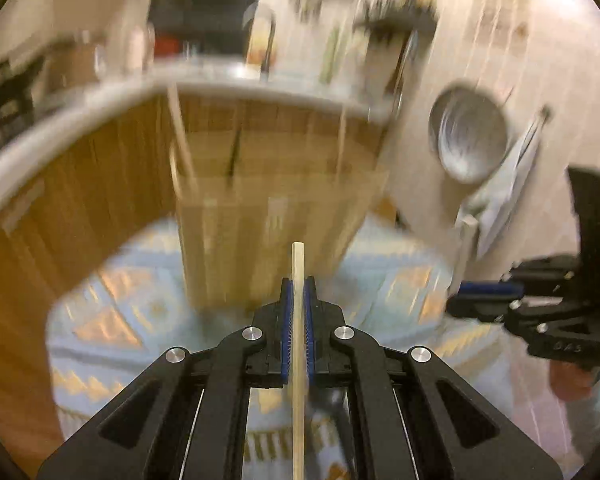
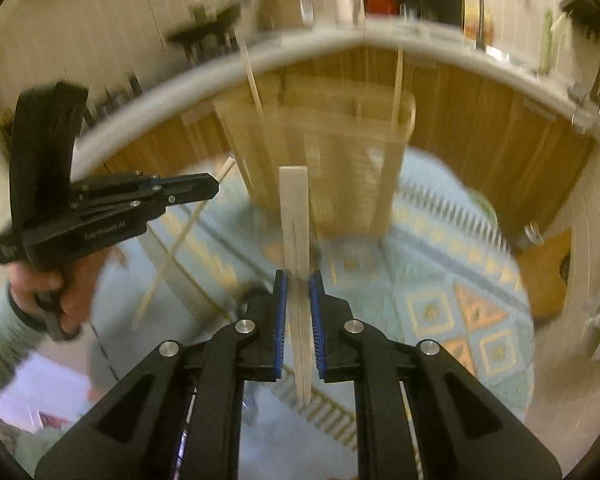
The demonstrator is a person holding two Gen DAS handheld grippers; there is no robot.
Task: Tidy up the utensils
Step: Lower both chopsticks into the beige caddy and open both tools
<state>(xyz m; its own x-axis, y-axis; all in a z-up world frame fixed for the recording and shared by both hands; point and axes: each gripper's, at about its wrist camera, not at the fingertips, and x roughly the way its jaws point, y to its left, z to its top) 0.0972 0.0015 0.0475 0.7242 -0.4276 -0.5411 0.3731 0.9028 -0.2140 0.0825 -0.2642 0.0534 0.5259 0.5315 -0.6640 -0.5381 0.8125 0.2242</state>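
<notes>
Two sets of tongs, both clamped on pale wooden sticks. Left tongs [image 1: 299,284] pinching a thin chopstick [image 1: 298,320] edge-on; right tongs [image 2: 299,280] squeezing a flat wooden stick [image 2: 295,216]. Both up over the patterned rug [image 2: 440,304], facing a blurred wooden holder [image 1: 268,224] with more sticks standing inside.

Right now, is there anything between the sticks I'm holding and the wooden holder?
Nothing visible. The left stick and the right stick both point at the wooden holder, with only patterned cloth below the gap.
</notes>
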